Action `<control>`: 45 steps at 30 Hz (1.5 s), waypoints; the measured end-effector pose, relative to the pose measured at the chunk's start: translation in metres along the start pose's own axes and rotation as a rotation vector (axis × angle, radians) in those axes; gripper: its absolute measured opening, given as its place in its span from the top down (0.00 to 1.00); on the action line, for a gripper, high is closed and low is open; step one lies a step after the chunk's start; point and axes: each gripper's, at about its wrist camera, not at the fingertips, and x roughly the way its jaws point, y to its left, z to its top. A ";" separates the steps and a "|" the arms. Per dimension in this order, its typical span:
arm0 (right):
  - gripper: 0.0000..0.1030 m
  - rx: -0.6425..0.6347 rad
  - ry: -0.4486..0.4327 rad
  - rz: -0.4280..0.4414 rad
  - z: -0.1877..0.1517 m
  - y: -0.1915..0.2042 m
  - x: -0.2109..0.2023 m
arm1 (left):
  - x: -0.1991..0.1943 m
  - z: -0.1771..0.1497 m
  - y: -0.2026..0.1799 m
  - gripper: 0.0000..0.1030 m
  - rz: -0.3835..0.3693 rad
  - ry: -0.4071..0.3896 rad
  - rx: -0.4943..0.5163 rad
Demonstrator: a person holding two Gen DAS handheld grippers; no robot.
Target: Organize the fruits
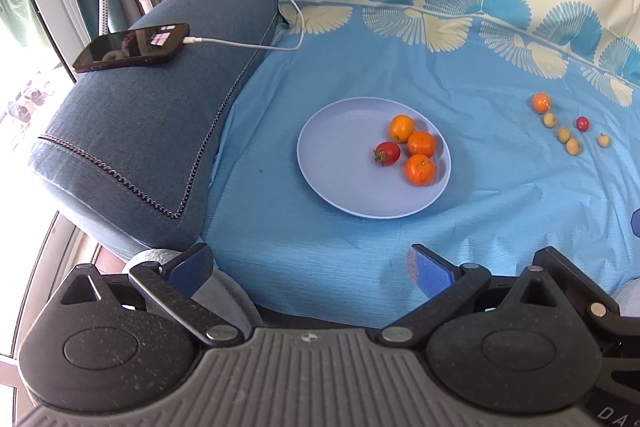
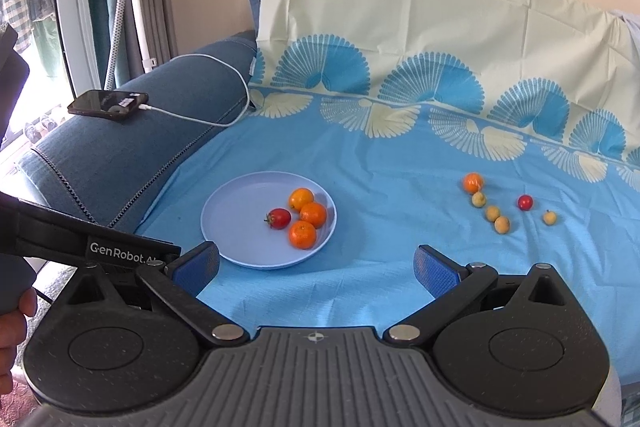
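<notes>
Nearest the lens in each view sat the gripper body itself, grey ribbed housing with two blue-padded fingers splayed wide. The left gripper (image 1: 312, 267) held nothing, and the right gripper (image 2: 316, 267) was equally empty, both hovering over the near edge of the blue sheet (image 2: 360, 287).

Beyond them the pale plate (image 1: 340, 155) carried three oranges touching one another (image 1: 421, 143) and a red tomato (image 1: 387, 153) just beside them. Well apart, off to the right, the loose fruit lay on the cloth — one more orange (image 2: 473, 182), a chain of small yellow fruits (image 2: 493, 213) running down from it, a small red tomato (image 2: 525, 202) and a lone yellow fruit (image 2: 550, 217). A phone (image 1: 132, 47) on its charging cable rested on the sofa arm, out of the way.

The sorting looked partly done, and the right gripper seemed better placed for the loose group. A good pick would probably take the loose orange first, coming down from above with the fingers straddling it and clear of the yellow fruit touching its lower side — round fruit on soft bedding rolls easily if nudged. Closing gently would matter, and setting it in the plate's bare left half would avoid knocking the fruit already there.
</notes>
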 end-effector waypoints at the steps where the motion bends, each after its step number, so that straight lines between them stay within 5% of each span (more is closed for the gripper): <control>1: 0.01 0.006 0.005 -0.001 0.000 -0.002 0.003 | 0.003 0.002 -0.002 0.00 0.001 0.006 0.002; 20: 0.01 0.196 0.068 -0.122 0.000 -0.087 0.052 | 0.057 0.049 -0.079 0.00 -0.015 0.081 0.115; 34: 0.01 0.322 0.044 -0.406 -0.011 -0.230 0.124 | 0.132 0.111 -0.225 0.00 -0.104 0.073 0.259; 40: 0.01 0.308 0.023 -0.516 -0.013 -0.304 0.172 | 0.189 0.140 -0.298 0.00 -0.179 0.129 0.285; 45: 0.01 0.299 0.046 -0.511 -0.013 -0.355 0.218 | 0.230 0.166 -0.340 0.00 -0.195 0.142 0.257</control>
